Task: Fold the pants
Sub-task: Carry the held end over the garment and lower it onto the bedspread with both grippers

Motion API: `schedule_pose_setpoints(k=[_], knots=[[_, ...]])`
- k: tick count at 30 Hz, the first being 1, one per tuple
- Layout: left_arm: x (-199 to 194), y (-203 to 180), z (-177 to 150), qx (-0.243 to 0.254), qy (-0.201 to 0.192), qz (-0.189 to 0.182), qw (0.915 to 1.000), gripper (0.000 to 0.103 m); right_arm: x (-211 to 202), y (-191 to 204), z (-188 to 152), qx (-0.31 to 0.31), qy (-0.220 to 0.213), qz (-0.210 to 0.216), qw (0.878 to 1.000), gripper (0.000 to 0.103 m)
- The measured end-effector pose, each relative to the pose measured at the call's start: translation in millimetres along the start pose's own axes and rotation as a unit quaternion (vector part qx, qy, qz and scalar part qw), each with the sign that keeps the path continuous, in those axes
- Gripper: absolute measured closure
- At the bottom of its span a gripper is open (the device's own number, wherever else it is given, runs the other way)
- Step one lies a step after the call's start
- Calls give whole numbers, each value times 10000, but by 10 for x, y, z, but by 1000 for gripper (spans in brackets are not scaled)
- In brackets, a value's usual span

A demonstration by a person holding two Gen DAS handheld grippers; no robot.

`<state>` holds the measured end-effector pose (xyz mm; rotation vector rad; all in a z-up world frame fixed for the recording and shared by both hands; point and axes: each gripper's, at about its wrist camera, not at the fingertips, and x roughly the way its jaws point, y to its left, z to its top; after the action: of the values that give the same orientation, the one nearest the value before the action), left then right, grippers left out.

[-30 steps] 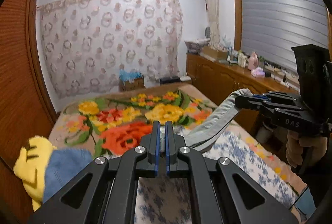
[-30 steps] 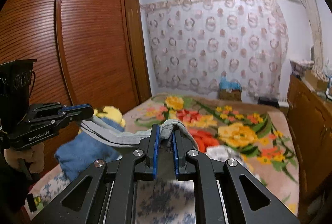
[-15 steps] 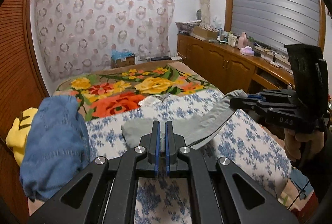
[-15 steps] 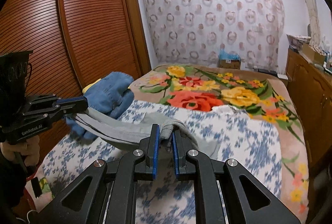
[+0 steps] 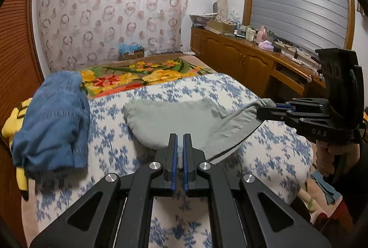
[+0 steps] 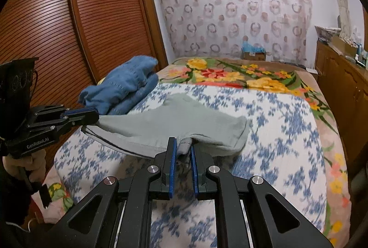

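Grey pants (image 5: 174,119) lie partly spread on the blue-flowered bedspread (image 5: 271,151), their near edge lifted between the two grippers. My left gripper (image 5: 180,140) is shut on one corner of that edge. My right gripper (image 6: 183,144) is shut on the other corner, a bunch of grey cloth between its blue pads. Each gripper shows in the other's view: the right gripper (image 5: 264,110) at the right, the left gripper (image 6: 96,115) at the left, both pinching the pants (image 6: 184,121). The fabric sags between them onto the bed.
A pile of blue denim (image 5: 53,119) lies on the bed's left side over something yellow (image 5: 13,124). A floral blanket (image 6: 241,78) covers the far half. Wooden wardrobe doors (image 6: 69,29) stand on the left, a wooden sideboard (image 5: 248,59) on the right.
Both grippers have moved forward and down over the bed, still gripping the pants. The grey cloth, hanging in the air a second ago, now rests spread on the bedspread.
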<state>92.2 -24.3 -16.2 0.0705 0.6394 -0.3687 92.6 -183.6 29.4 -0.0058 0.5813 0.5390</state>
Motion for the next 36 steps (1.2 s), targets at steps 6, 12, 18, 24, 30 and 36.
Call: schedule_pose_setpoints(k=[6, 12, 18, 24, 30, 36], knots=[[-36, -71, -232, -38, 127, -83, 9999, 98, -54, 41, -217, 109, 170, -5, 9998, 92], [-89, -112, -359, -105, 148, -137, 9997, 98, -158, 97, -372, 207, 232, 22, 9995, 92], [-137, -148, -442, -86, 157, -136, 9997, 98, -247, 153, -473, 219, 271, 41, 9994, 92], [-196, -176, -510, -97, 180, -183, 9996, 98, -341, 188, -559, 276, 263, 84, 9992, 92], [-275, -210, -551, -126, 150, -254, 9995, 98, -420, 227, -607, 280, 273, 109, 9992, 92], [-312, -238, -577, -114, 138, -311, 9994, 98, -501, 250, -663, 321, 305, 134, 9989, 92]])
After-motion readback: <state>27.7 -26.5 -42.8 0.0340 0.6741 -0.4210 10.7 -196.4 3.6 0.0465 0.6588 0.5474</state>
